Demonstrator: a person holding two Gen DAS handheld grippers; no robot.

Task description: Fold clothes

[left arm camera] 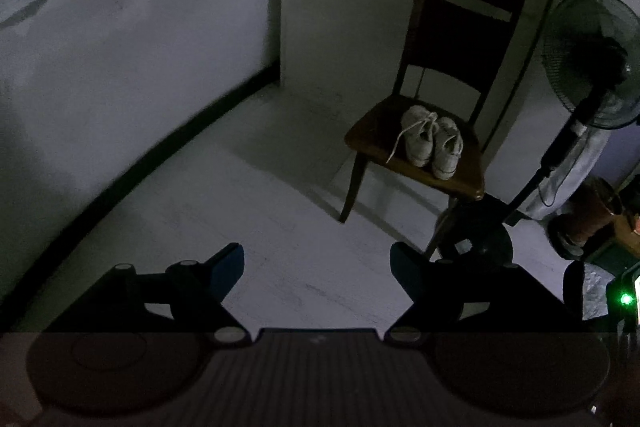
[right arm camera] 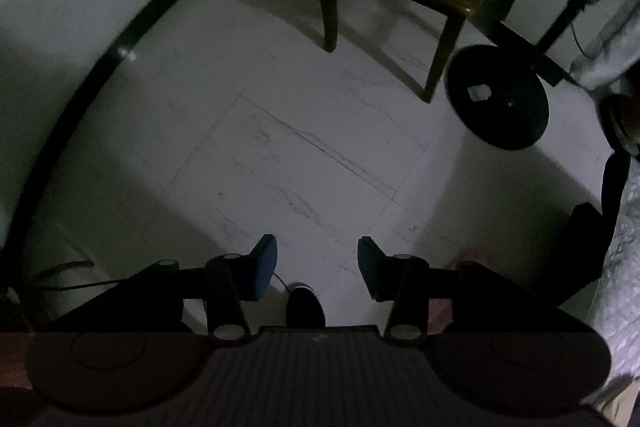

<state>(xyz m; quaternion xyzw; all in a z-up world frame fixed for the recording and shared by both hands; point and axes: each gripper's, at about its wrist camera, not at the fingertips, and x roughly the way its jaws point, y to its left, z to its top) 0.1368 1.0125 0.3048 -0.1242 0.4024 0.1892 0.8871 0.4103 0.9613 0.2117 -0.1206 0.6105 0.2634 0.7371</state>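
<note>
while the room is dim, both wrist views look out over a pale marbled tile floor (right arm camera: 304, 131) edged by a black baseboard (left arm camera: 168, 143). the left gripper (left arm camera: 318, 267) holds its blue-padded fingers (left arm camera: 228, 267) spread wide with nothing between them, only bare floor beyond. the right gripper (right arm camera: 316, 263) is also parted, somewhat less widely, and grips nothing; between its fingers, low in that view, sits a dark rounded shape (right arm camera: 305, 307) with a pale rim, too dim to identify.

no clothes can be made out clearly in either view; a pale textured fabric (right arm camera: 624, 267) runs along the far right edge of the right wrist view, but whether it is a garment i cannot tell.

ahead stands a wooden chair (left arm camera: 460, 175) with a dark back, near a white cupboard door (left arm camera: 340, 19). a pair of white sneakers (left arm camera: 432, 141) sits side by side on its seat, one lace trailing toward the seat's front edge. just beside the chair is a black pedestal fan (left arm camera: 592, 63), its round base (right arm camera: 498, 97) resting on the floor next to the chair's front leg.
</note>
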